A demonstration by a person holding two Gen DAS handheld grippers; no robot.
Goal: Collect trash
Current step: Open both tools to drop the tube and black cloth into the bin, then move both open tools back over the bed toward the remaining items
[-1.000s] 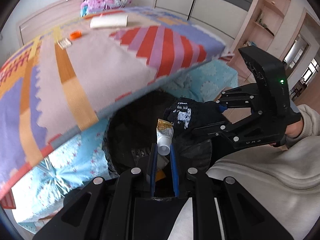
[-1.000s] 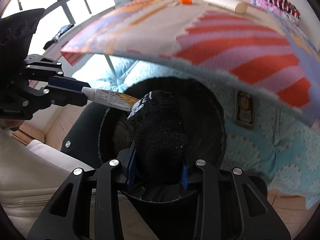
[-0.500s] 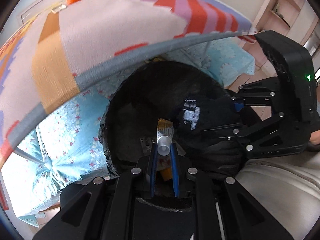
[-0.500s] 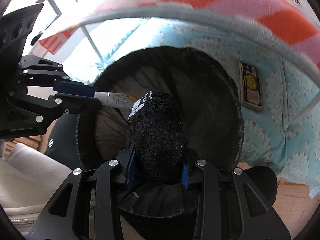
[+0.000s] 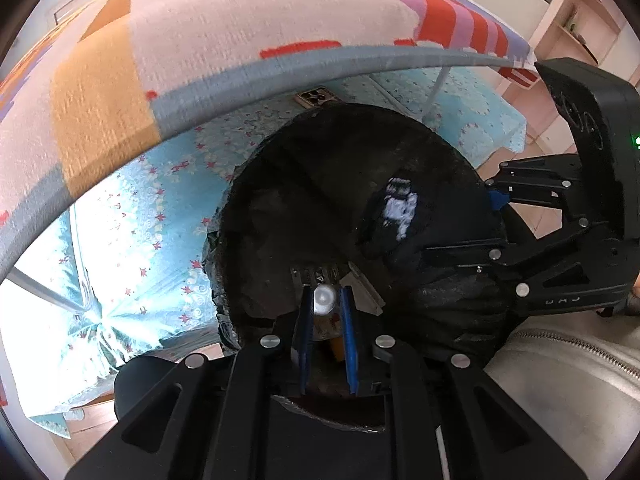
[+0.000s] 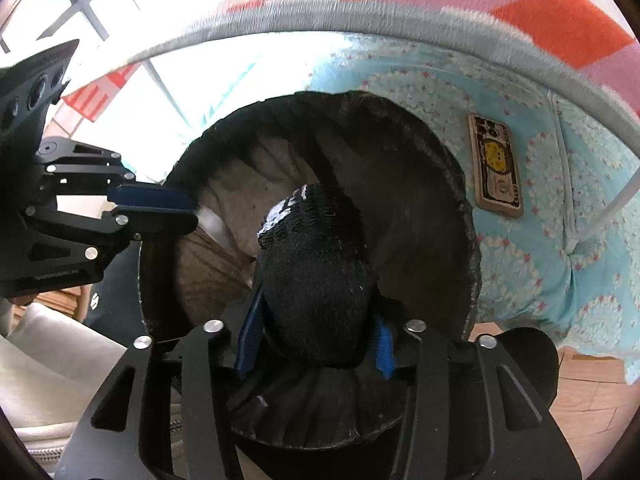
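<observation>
A black-lined trash bin stands below both grippers. My left gripper is shut on a small tube, white cap toward the camera, over the bin's mouth. In the right wrist view the left gripper reaches in from the left with the tube. My right gripper has a balled black sock between its blue pads. Its jaws are opening, and the pads stand off the sock's sides. In the left wrist view the sock and right gripper hang over the bin's right side.
A patterned blanket overhangs the bin from a bed. A phone lies on the light-blue sheet beyond the bin. A person's beige sleeve is at lower right. Wooden floor shows beside the bin.
Both grippers have sunk toward the bin's mouth, which fills more of each view. The right jaws have spread wider around the sock. The left gripper still grips the tube.
</observation>
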